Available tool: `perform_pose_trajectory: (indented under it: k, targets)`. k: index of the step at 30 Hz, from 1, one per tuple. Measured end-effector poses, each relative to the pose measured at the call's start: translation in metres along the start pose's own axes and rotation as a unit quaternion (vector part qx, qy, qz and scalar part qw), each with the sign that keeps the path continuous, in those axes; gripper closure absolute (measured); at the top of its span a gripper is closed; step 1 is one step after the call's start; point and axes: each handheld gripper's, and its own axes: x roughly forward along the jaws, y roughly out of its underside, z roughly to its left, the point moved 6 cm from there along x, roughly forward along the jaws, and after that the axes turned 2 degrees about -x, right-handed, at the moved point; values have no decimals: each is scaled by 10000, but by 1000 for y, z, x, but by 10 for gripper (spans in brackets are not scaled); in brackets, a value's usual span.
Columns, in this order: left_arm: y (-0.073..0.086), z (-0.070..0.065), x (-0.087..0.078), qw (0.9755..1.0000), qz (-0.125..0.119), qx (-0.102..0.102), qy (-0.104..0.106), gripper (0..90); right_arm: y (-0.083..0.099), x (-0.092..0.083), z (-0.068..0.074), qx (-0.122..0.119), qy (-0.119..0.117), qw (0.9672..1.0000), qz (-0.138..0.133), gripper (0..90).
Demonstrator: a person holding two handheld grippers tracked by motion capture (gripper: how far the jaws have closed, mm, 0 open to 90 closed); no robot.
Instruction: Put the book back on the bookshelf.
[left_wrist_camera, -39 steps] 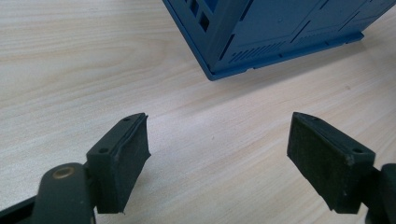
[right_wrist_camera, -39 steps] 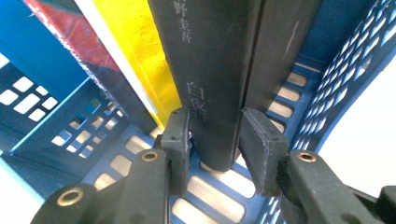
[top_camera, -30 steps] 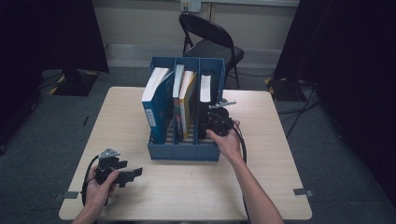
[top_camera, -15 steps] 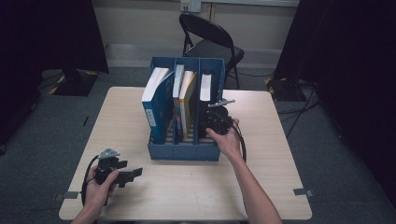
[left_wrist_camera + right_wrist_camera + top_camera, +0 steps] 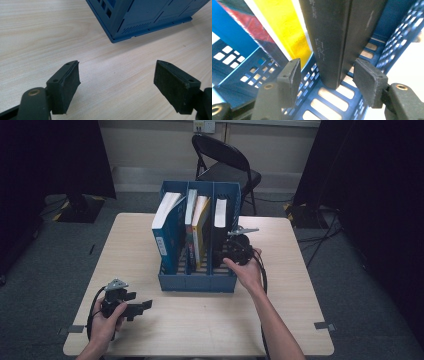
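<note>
Stood upright in the rightmost compartment of the blue file rack (image 5: pixel 197 281), near the middle of the counter (image 5: pixel 295 320): a black book (image 5: pixel 220 215), its lower end resting on the slotted floor of the rack. Flanked on either side by the right tongs (image 5: pixel 329 75), pads just off the covers with a small gap showing on each side, jaws having just been opening. Right hand (image 5: pixel 248 272) reached in at the open front of that compartment. Next compartment over: a yellow book (image 5: pixel 202 227) leaning beside a thinner volume (image 5: pixel 190 212); farthest left, a blue-covered book (image 5: pixel 167 227). Left tongs (image 5: pixel 117 82) spread wide over bare wood near the rack's corner, nothing between the pads. Held low in the left hand (image 5: pixel 106 327) at the near left of the counter, well apart from the rack.
</note>
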Motion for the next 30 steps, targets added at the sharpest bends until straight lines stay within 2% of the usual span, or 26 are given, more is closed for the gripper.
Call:
perform_pose_trajectory:
  k: [2, 5, 8, 12, 17, 19, 22, 30]
  targets:
    - [0, 0, -1, 10000, 11, 25, -16, 205, 2, -9, 1, 63, -157, 9998, -144, 327]
    - [-1, 0, -3, 9999, -71, 74, 20, 204, 7, -19, 1, 54, -236, 9996, -141, 294]
    - [-2, 1, -4, 9999, -120, 72, 14, 204, 11, -35, 0, 131, -338, 9989, -314, 273]
    - [-2, 3, -6, 9999, -137, 70, -6, 204, 20, -54, -4, 112, -298, 9986, -424, 226]
    - [-3, 6, -8, 9998, -172, 40, -7, 205, 42, -79, -13, 199, -224, 9985, -465, 201]
    - [-3, 6, -8, 9998, -188, 45, -21, 204, 53, -90, -18, 247, -192, 9979, -571, 188]
    - [-3, 7, -8, 9999, -161, 41, -27, 204, 67, -103, -25, 372, -165, 9975, -584, 175]
    - [-2, 8, -7, 9999, -155, 26, -62, 204, 109, -134, -45, 749, 124, 9948, -678, 155]
